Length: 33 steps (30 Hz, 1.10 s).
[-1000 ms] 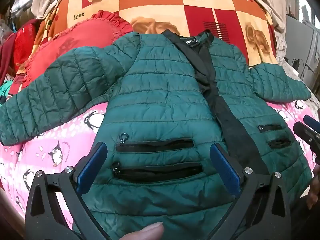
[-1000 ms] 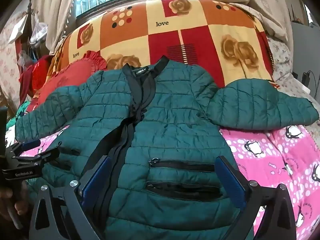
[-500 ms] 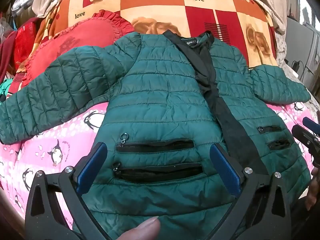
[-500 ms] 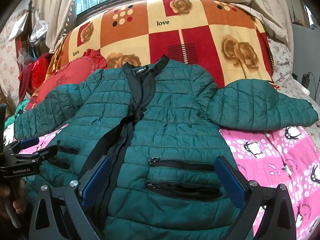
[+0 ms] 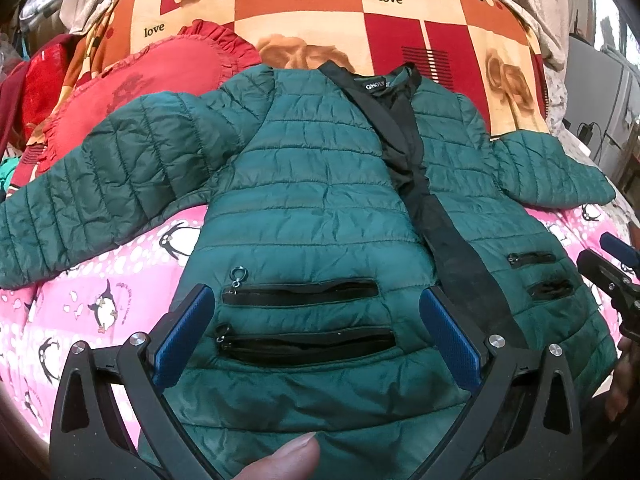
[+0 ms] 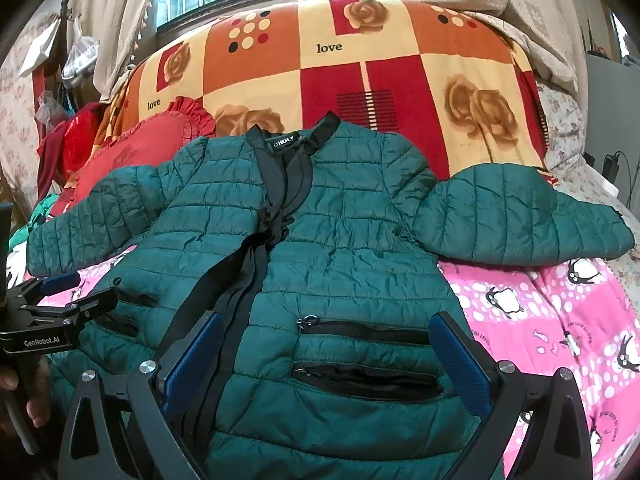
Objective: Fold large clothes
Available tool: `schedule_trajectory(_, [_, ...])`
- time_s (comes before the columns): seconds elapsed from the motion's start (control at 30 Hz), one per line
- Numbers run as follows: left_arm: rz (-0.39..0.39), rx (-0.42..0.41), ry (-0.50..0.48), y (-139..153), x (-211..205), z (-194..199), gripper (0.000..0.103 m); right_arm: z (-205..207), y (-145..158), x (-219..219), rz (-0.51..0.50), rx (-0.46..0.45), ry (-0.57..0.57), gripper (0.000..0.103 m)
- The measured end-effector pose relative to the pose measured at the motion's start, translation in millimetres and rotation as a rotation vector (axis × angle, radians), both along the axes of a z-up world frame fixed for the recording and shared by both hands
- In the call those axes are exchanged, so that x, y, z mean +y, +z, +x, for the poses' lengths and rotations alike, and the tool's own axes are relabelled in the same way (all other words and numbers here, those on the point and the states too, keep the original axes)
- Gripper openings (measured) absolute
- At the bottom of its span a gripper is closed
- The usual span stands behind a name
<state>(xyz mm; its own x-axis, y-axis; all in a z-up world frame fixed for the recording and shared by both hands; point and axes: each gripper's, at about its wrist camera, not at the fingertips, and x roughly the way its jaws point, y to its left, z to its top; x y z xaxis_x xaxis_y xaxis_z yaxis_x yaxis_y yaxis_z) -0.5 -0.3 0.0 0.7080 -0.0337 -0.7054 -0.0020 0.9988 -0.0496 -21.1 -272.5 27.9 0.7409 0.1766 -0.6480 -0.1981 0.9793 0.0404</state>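
Tools [image 5: 316, 330] [image 6: 324, 354] above jacket [image 5: 320, 208] hem (splayed)

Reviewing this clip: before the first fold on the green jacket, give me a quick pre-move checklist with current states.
1. Jacket lies flat, front up: ok.
2. Both sleeves spread out, left sleeve, right sleeve: ok.
3. Front closed: not ok, the black placket gapes near the collar.
4. Left gripper open, holding nothing: ok.
5. Right gripper open, holding nothing: ok.
6. Hem lying straight: cannot tell, hidden behind the grippers.
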Motion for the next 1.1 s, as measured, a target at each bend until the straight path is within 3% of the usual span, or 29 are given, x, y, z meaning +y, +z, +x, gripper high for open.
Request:
schedule_trajectory(0.77, [-0.031, -0.063, 0.0, 6.2, 6.0, -4.5, 0.103, -0.4, 1.4, 2.9, -0.008, -0.006, 0.004, 0.102])
schedule_trajectory(1.1, [-0.01, -0.022, 0.005, 0.9, 2.6, -0.3, 0.103, -0.9, 0.8, 3.8, -0.008, -0.007, 0.004, 0.102])
